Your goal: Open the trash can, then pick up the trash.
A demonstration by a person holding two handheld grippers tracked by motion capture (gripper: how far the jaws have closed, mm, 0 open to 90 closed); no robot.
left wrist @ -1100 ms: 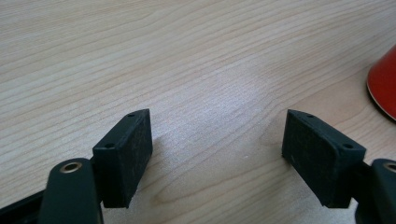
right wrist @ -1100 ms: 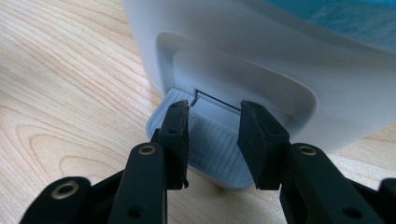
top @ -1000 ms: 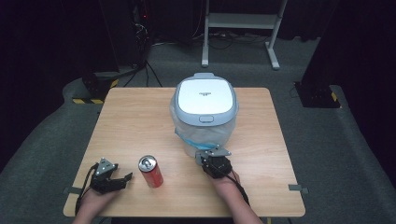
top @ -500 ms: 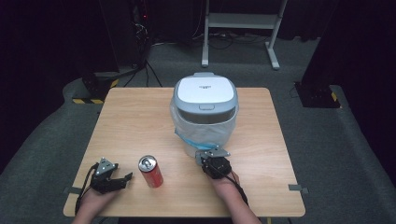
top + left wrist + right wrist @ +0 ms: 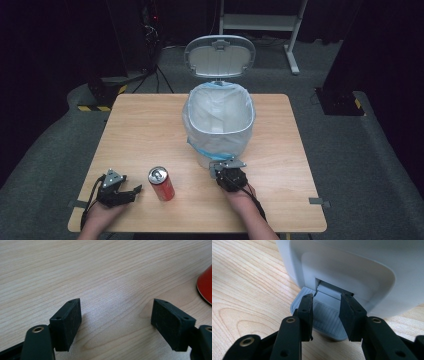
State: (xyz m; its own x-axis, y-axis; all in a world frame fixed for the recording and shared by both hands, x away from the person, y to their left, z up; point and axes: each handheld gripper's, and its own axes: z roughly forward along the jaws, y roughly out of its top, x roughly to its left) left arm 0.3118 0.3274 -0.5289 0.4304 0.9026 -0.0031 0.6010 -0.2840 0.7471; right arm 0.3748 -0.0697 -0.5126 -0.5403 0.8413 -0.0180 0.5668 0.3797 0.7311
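Note:
A white pedal bin with a plastic liner stands mid-table, its lid raised upright behind it. My right gripper is at the bin's front foot. In the right gripper view its jaws stand narrowly apart, their tips resting on the grey ribbed pedal under the bin body, with nothing clamped between them. A red drink can stands upright near the front edge. My left gripper lies left of the can, open and empty; the can's red edge shows far right.
The wooden table has bare room left of the bin and behind the can. Grey carpet surrounds the table; a white frame and dark equipment stand at the back.
The bin's lid, shut in both earlier frames, has swung up and now stands open, showing the liner inside. Neither hand has moved.

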